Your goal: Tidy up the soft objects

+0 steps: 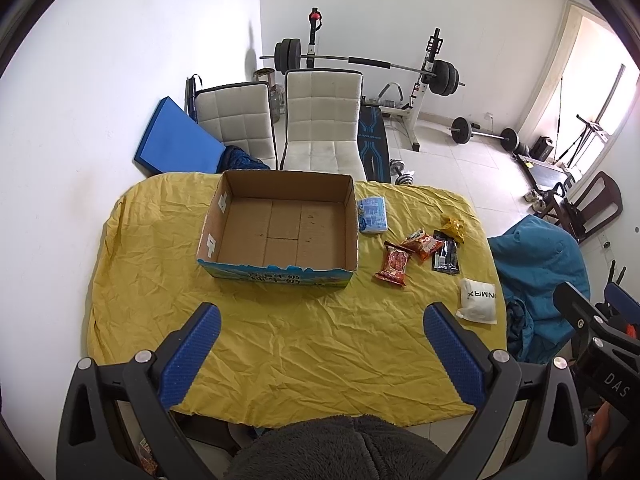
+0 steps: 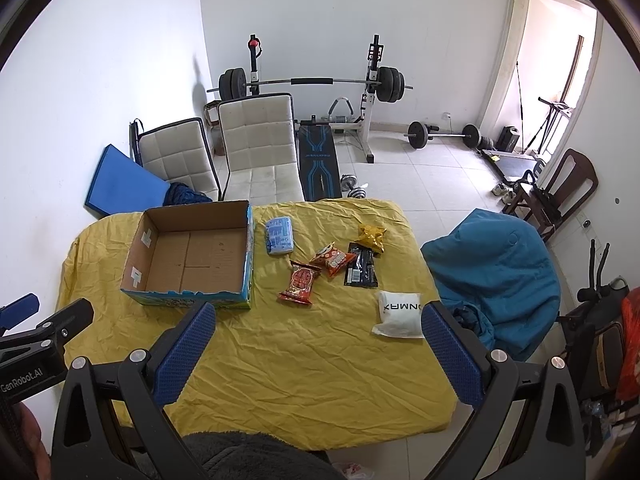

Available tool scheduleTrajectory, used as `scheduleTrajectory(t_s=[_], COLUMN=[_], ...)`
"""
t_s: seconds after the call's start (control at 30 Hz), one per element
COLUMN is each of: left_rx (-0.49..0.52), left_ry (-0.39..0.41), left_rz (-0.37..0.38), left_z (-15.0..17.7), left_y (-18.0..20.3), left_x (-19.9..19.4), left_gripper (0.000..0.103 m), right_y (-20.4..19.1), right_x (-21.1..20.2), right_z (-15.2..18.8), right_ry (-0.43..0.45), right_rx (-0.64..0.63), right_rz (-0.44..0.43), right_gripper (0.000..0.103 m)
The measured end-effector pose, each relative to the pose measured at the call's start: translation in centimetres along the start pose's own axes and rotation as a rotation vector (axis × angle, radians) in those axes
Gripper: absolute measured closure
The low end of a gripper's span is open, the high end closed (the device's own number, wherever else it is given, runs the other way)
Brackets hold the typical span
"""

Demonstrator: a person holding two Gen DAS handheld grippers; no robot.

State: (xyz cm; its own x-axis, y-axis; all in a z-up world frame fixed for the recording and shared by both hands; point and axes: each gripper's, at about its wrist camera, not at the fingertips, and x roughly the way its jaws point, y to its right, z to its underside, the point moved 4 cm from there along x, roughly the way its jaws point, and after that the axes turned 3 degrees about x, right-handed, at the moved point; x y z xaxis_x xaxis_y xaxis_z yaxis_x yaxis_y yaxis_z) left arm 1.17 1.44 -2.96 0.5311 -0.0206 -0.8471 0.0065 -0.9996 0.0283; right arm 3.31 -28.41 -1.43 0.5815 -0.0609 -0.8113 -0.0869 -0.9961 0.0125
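Observation:
An open cardboard box (image 1: pixel 280 228) (image 2: pixel 192 256) stands empty on the yellow-covered table (image 1: pixel 300 344) (image 2: pixel 304 360). To its right lie a blue tissue pack (image 1: pixel 373 214) (image 2: pixel 279 235), a red snack bag (image 1: pixel 394 264) (image 2: pixel 300 282), an orange snack bag (image 1: pixel 423 244) (image 2: pixel 334 260), a black packet (image 1: pixel 446 256) (image 2: pixel 361 266), a yellow bag (image 1: pixel 454 227) (image 2: pixel 372 237) and a white pouch (image 1: pixel 478 300) (image 2: pixel 400 314). My left gripper (image 1: pixel 320 352) is open and empty above the table's near side. My right gripper (image 2: pixel 316 356) is open and empty, with the white pouch by its right finger.
Two white chairs (image 1: pixel 320 120) (image 2: pixel 256 140) stand behind the table. A chair with a teal cover (image 2: pixel 496 272) is at the table's right. A barbell rack (image 2: pixel 316 80) and weights are on the floor behind. A blue mat (image 1: pixel 176 138) leans on the wall.

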Motion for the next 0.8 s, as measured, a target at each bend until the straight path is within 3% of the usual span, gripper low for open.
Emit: scheduleTrajectory(t_s=[0.2,0.47,0.6,0.8], left_rx=[0.006,0.027,0.077,0.13], left_ry=[-0.012,-0.063,-0.121,-0.224], left_rz=[0.004,0.03,0.027,0.054], left_z=[0.1,-1.8,-2.8,-3.9], left_y=[0.8,3.5,6.2,10.3], left_x=[0.7,6.4,11.1,19.3], left_gripper=[0.0,0.0,0.0,0.0], right_y=[1.7,9.2,13.3,18.9], right_x=[1.5,7.6,12.4,23.5], right_z=[0.0,-0.3,-0.2,1.9], right_ry=[-0.026,-0.117,-0.189,-0.368], right_rx=[0.032,0.143,0.176,0.186], right_rz=[0.008,0.118,0.163,0.185], right_gripper=[0.0,0.0,0.0,0.0])
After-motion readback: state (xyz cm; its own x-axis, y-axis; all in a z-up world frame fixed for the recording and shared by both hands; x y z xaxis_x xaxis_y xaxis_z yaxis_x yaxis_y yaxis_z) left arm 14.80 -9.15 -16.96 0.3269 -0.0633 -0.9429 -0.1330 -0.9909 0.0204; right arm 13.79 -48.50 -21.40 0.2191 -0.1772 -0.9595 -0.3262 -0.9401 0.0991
